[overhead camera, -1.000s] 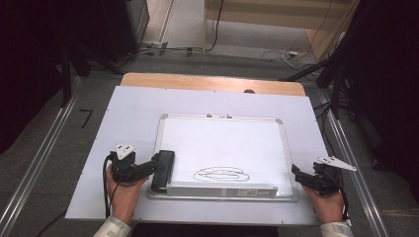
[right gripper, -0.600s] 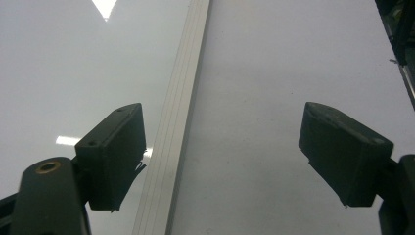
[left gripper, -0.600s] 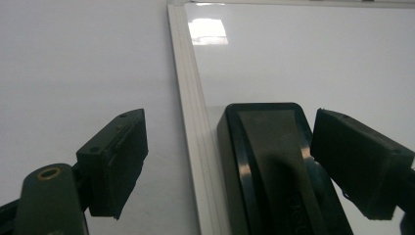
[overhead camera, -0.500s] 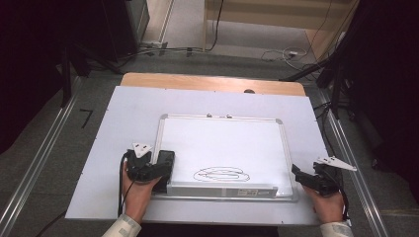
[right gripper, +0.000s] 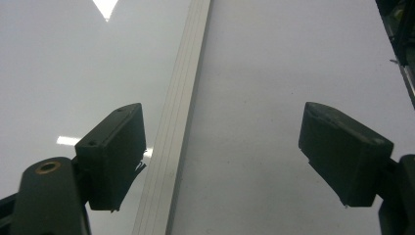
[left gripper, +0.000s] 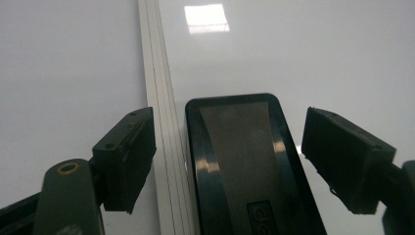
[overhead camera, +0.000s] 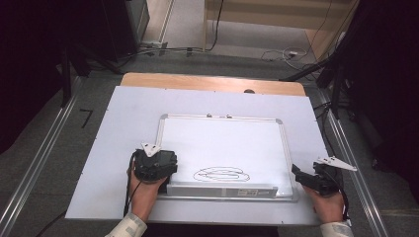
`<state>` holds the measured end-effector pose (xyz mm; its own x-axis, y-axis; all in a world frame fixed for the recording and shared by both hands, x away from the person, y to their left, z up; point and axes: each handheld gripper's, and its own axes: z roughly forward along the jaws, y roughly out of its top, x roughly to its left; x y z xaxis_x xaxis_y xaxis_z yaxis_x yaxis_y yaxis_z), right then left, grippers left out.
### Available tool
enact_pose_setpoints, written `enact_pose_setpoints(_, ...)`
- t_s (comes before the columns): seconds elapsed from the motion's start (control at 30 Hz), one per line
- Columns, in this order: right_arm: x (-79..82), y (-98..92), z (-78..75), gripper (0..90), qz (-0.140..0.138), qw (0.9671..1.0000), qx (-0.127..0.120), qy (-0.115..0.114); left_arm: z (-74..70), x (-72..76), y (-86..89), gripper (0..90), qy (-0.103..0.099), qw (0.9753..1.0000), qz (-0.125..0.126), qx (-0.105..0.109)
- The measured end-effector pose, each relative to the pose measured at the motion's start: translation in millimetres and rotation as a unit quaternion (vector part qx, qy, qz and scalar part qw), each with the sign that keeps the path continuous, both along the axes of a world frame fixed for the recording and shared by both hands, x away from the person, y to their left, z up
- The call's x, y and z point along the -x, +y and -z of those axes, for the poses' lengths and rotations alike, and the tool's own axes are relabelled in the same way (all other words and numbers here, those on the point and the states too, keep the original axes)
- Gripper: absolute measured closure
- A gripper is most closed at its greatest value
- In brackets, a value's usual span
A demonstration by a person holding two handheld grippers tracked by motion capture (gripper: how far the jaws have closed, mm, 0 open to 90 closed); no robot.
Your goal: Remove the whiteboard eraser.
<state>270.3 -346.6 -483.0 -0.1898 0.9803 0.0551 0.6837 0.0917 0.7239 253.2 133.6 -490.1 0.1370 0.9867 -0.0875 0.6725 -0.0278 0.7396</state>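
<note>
While the eraser [left gripper: 244, 166] lies on the whiteboard [overhead camera: 222, 143] just inside its left frame, our left gripper [left gripper: 230, 161] straddles it, jaws apart, not yet clamped. Next: close, then sweep toward the scribble [overhead camera: 221, 174]. Right gripper [right gripper: 240, 156] gapes empty over the right frame; plenty of bare board beyond.

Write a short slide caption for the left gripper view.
Open jaws straddle a black eraser lying on the whiteboard beside its aluminium frame.

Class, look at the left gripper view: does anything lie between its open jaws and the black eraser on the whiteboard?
Nothing visible does. The left gripper straddles the black rectangular eraser, jaws apart from its sides; only the whiteboard's silver frame strip runs beside it.
</note>
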Motion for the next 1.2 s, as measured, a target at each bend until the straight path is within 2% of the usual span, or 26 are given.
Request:
enact_pose_setpoints(0.13,0.1,0.0,-0.1,16.3,0.001,1.0000,-0.001,0.000,2.3,0.0,-5.3,23.8,0.007,0.9999,0.007,-0.013)
enact_pose_setpoints(0.27,0.1,0.0,-0.1,16.3,0.001,1.0000,-0.001,0.000,3.3,-0.2,-9.4,25.7,0.005,0.9998,0.007,-0.020)
enact_pose_setpoints(0.53,0.1,-0.1,0.0,16.3,0.000,1.0000,0.000,0.000,5.2,-0.9,-12.7,33.1,0.012,0.9991,0.001,-0.040)
enact_pose_setpoints(0.83,0.2,-0.3,-0.1,16.3,0.000,1.0000,0.000,0.000,3.6,-2.4,-13.1,39.7,0.018,0.9989,0.022,-0.037)
enact_pose_setpoints(0.93,0.1,-0.8,0.0,16.3,0.001,1.0000,0.000,-0.001,4.1,-2.5,-13.8,39.5,0.020,0.9987,0.023,-0.041)
enact_pose_setpoints(1.0,0.1,-0.4,0.0,16.3,0.000,1.0000,0.000,-0.001,5.9,-2.9,-13.6,38.3,0.024,0.9989,0.020,-0.034)
enact_pose_setpoints(1.2,0.2,-0.3,0.0,16.3,0.000,1.0000,0.000,0.000,6.3,-3.9,-16.1,37.0,0.026,0.9983,0.022,-0.047)
